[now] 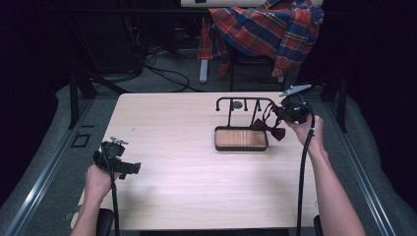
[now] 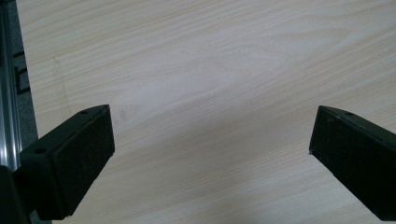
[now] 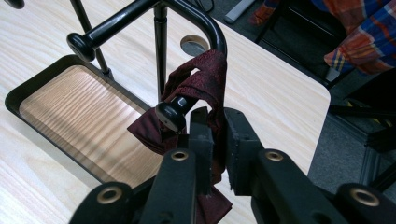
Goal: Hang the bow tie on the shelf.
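Right gripper (image 3: 215, 126) clamped on dark red fabric bow tie (image 3: 198, 88), strap looped over black metal stand's hook arm (image 3: 187, 9), likely hanging it. Left gripper (image 2: 210, 140) jaws wide apart, idle over pale wooden table (image 2: 210, 56).

Glossy black metal rack (image 3: 140, 14), wood-grain tray (image 3: 84, 121), maroon cloth bow tie (image 3: 201, 88), pale wood-look table (image 2: 210, 70).

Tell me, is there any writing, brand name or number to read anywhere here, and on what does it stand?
None: no readable text anywhere.
The pale wooden table, the black metal stand with a wood-lined tray and the dark red bow tie bear no lettering.
The black jaws of the left gripper and the right gripper show screw holes, no marks.
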{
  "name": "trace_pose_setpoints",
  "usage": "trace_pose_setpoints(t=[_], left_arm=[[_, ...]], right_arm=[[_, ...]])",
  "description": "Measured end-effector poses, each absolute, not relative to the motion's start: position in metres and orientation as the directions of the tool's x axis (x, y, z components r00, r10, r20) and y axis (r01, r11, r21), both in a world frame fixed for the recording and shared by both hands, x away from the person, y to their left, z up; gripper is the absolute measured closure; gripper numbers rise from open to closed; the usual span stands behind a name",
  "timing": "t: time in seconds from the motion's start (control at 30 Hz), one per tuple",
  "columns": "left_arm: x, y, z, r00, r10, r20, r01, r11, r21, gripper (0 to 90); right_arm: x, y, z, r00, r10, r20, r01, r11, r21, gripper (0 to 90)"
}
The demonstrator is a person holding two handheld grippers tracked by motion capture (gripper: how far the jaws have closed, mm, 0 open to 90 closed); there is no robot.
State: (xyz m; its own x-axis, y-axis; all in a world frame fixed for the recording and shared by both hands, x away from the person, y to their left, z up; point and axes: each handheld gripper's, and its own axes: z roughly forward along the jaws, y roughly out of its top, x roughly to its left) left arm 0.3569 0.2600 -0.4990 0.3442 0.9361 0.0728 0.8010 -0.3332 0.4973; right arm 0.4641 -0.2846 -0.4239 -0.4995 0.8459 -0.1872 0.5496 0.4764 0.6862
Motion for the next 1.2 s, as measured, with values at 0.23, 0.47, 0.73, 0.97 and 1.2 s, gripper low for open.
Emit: trace_pose_setpoints(t=[0.23,0.47,0.73,0.97,1.2], left_arm=[[0.357,0.260,-0.499,0.343,0.936,0.072,0.802,-0.332,0.496,0.2],[0.357,0.260,-0.499,0.344,0.936,0.074,0.802,-0.334,0.495,0.2],[0.357,0.260,-0.499,0.345,0.936,0.076,0.800,-0.335,0.497,0.2],[0.357,0.260,-0.499,0.348,0.934,0.077,0.799,-0.338,0.497,0.2],[0.357,0.260,-0.499,0.345,0.935,0.076,0.798,-0.335,0.501,0.2]], right_arm=[[0.465,-0.286,-0.426,-0.496,0.851,-0.174,0.561,0.467,0.684,71.8],[0.463,-0.290,-0.430,-0.505,0.849,-0.154,0.578,0.465,0.671,61.0],[0.456,-0.298,-0.426,-0.512,0.852,-0.109,0.595,0.443,0.670,48.5],[0.443,-0.301,-0.419,-0.530,0.843,-0.095,0.602,0.453,0.658,37.1],[0.423,-0.300,-0.412,-0.558,0.826,-0.077,0.594,0.462,0.659,27.5]])
